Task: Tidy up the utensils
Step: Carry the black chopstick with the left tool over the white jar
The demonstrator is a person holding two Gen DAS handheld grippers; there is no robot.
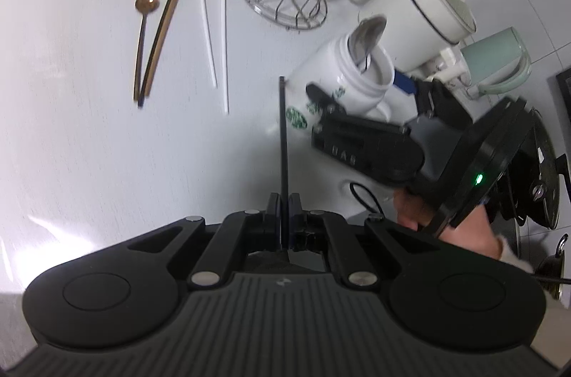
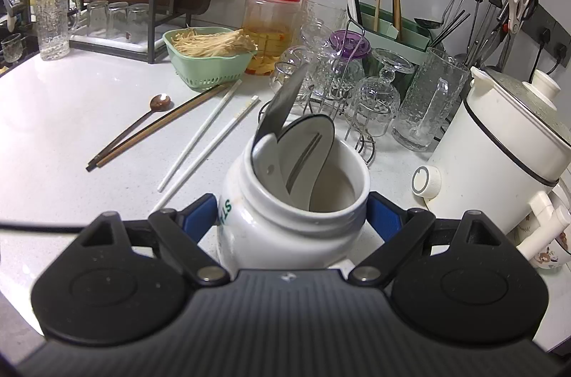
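My left gripper [image 1: 284, 202] is shut on a thin black chopstick [image 1: 283, 134] that points forward, its tip close to the white mug. My right gripper [image 2: 292, 216] is shut on that white mug with green lettering [image 2: 285, 216], also seen tilted in the left wrist view [image 1: 342, 81]. A white spatula [image 2: 307, 156] and a grey blade-like utensil [image 2: 282, 106] stand in the mug. On the counter lie a copper spoon [image 2: 160, 102], two brown chopsticks [image 2: 157, 131] and two white chopsticks [image 2: 210, 141].
A green basket of noodles [image 2: 207, 59], a red-lidded jar [image 2: 273, 27], a wire rack of glasses [image 2: 339, 84], a green utensil holder [image 2: 392, 31] and a white electric pot [image 2: 499, 156] ring the white counter [image 2: 71, 113]. A mint kettle [image 1: 499, 63] stands far right.
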